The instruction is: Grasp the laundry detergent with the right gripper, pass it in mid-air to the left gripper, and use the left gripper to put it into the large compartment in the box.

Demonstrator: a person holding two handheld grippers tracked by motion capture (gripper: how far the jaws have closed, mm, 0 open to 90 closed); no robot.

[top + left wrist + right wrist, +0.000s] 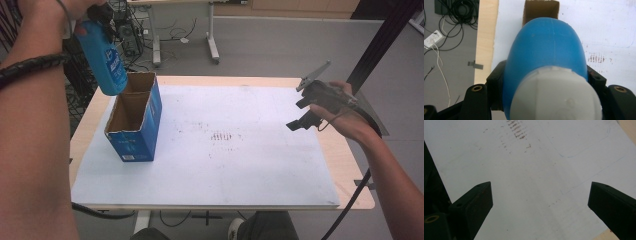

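Left gripper [100, 17], at upper left in the high view: jaws clamped on a blue bottle [106, 60] with a white cap [555, 96], hanging base down, just above the open top of a blue cardboard box [135, 120]. Box upright on the left part of a white board [240, 170] covering a wooden table [357, 180]. Right gripper [299, 111], at far right above the board's edge: jaws spread wide, nothing between them.

The bottle [106, 60] sat clamped between the left gripper's [95, 20] fingers [496, 87], its base hanging above the open box [134, 122]. Beneath the right gripper's [306, 112] spread fingers [477, 200] lay the bare board [240, 165], well right of the box.
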